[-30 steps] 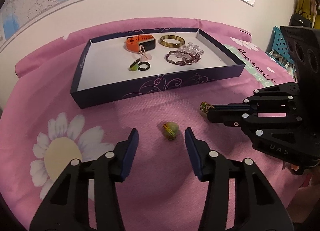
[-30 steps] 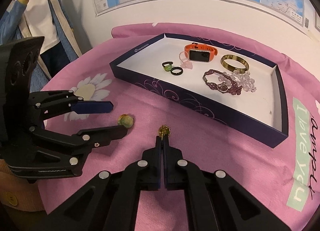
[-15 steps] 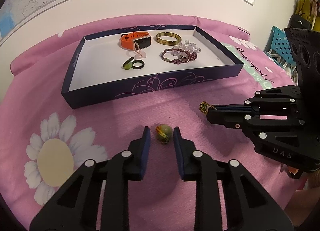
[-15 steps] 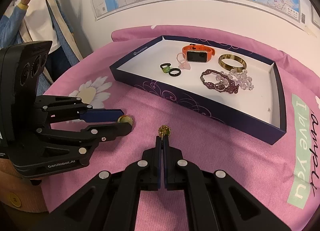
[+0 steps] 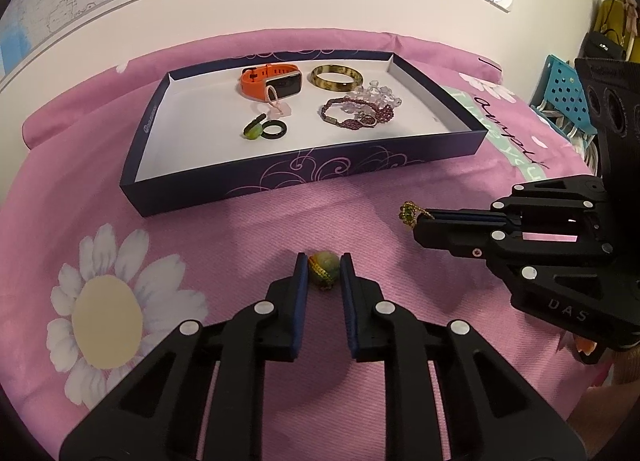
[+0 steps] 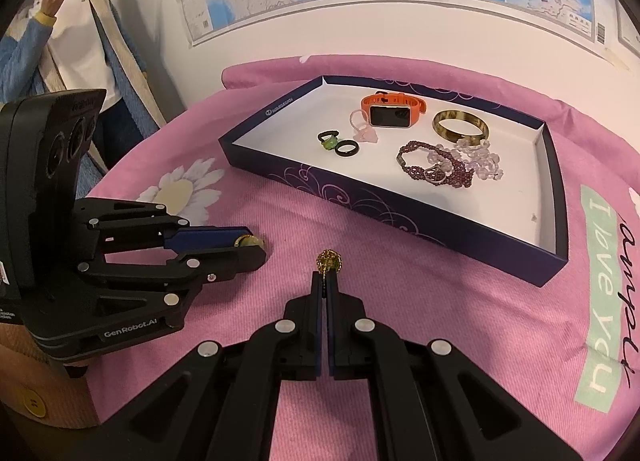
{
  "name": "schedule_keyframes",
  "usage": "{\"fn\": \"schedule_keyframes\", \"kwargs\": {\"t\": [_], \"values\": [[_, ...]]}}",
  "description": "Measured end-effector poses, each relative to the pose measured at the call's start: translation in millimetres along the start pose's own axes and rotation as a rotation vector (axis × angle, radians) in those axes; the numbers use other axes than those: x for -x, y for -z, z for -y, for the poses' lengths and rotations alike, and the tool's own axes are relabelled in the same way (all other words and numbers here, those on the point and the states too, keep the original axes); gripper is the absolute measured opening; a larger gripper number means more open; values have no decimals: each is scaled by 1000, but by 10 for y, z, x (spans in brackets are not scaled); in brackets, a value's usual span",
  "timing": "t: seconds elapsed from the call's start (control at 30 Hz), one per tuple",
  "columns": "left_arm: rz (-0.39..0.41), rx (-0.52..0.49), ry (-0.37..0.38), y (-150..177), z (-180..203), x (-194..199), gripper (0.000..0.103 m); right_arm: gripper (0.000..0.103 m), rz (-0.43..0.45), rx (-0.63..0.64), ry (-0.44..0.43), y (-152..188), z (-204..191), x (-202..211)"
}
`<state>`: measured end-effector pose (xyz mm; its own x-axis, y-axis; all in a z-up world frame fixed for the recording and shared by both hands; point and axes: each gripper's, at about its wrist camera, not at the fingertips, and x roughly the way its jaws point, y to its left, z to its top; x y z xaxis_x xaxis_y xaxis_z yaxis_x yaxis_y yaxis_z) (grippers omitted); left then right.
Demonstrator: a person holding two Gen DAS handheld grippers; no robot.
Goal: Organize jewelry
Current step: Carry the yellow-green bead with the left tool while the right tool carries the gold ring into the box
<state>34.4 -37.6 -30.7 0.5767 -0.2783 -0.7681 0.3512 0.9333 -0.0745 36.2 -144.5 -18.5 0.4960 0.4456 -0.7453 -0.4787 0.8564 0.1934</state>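
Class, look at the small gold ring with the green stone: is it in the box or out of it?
Out. The gold ring is pinched in the shut right gripper over the pink cloth, in front of the box.

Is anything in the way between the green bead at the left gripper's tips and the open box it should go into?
Only the box's near wall. The green bead sits between the closing left gripper's pads; bare pink cloth lies between it and the box. That wall must be cleared.
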Motion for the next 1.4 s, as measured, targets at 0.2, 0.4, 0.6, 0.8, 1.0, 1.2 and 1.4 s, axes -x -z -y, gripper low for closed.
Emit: {"fn": "schedule_keyframes", "kwargs": {"t": [0.2,0.4,0.6,0.8,1.0,1.2,1.4], "values": [[8,5,-1,-3,4,31,16,1,8,-10,1,6,24,26],[24,12,-7,-20,-14,90,17,1,17,-19,2,8,55,66],[39,17,-6,-44,-16,135,16,1,30,-21,5,-10,74,111],[52,23,-6,-75,-27,172,17,1,39,-22,7,-28,82,153],[66,28,-10,-91,-33,213,17,1,47,-21,10,-49,97,179],[84,36,-17,-146,-61,251,17,1,56,-20,15,-68,113,204],[99,42,-22,-198,-78,278,17,1,63,-19,17,-103,144,221]]}}
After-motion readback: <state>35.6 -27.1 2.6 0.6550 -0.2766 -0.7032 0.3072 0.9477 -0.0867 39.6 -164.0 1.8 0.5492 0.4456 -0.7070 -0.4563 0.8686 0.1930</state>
